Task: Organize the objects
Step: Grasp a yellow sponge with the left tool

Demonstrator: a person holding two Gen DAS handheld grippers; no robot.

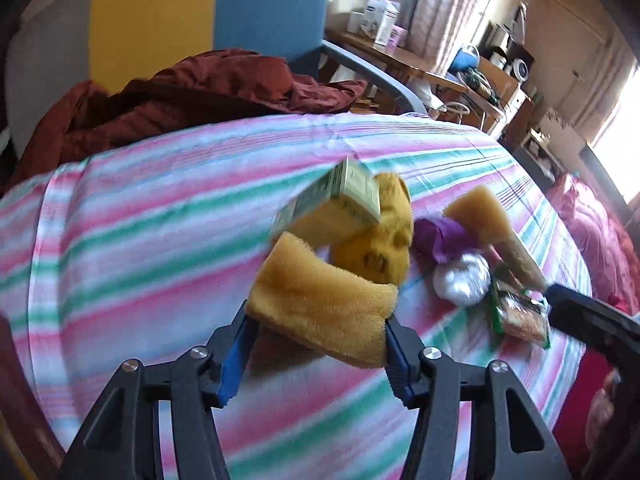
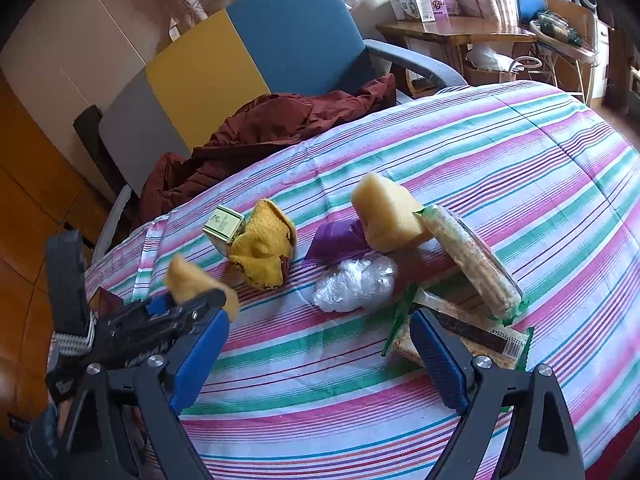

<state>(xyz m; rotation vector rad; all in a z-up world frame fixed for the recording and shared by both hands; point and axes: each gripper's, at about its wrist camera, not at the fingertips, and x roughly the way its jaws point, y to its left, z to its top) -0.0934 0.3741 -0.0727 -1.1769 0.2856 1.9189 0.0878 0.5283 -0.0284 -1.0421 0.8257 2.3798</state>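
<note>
My left gripper (image 1: pixel 318 344) is shut on a yellow sponge (image 1: pixel 320 304), its blue pads pressing both ends; in the right wrist view the same sponge (image 2: pixel 196 280) is held just above the striped bedsheet (image 2: pixel 520 152). Beyond it lie a green box (image 1: pixel 340 196), a yellow cloth (image 1: pixel 384 240), a purple item (image 1: pixel 436 236), crumpled clear plastic (image 2: pixel 356 280), a second sponge (image 2: pixel 388 216) and wrapped snack packets (image 2: pixel 472 264). My right gripper (image 2: pixel 316 320) stands open just short of the plastic and a flat packet (image 2: pixel 480 340), with nothing between its fingers.
A dark red jacket (image 2: pixel 260 128) is heaped at the bed's far edge against a blue and yellow chair (image 2: pixel 296 40). A wooden desk (image 2: pixel 452 32) with boxes stands behind. Pink bedding (image 1: pixel 592 220) lies at the right.
</note>
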